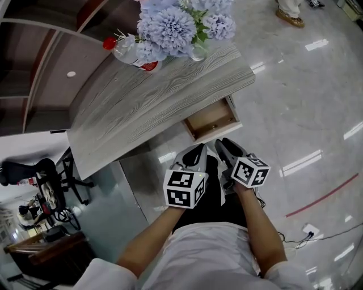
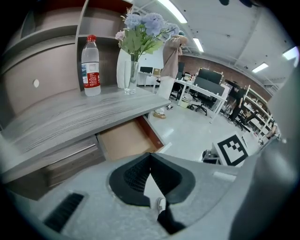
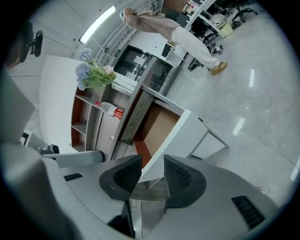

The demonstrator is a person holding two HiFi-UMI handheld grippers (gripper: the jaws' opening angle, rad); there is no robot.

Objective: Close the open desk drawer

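Left gripper [image 2: 150, 157]: jaws together at the tips; holding nothing
Right gripper [image 3: 149, 161]: jaws partly apart; clamping nothing; drawer [image 1: 212, 120] front showing through the gap
Drawer: open; centre of head view, under desk [image 1: 153, 102] edge, just above both grippers

Bright, even indoor light; strong fisheye.
Overhead strip lights [image 2: 169, 10]; streaked glare on glossy floor [image 1: 309, 119]; soft shade inside drawer [image 1: 211, 120]; edges bent, corners black in both gripper views; detail crisp at centre.
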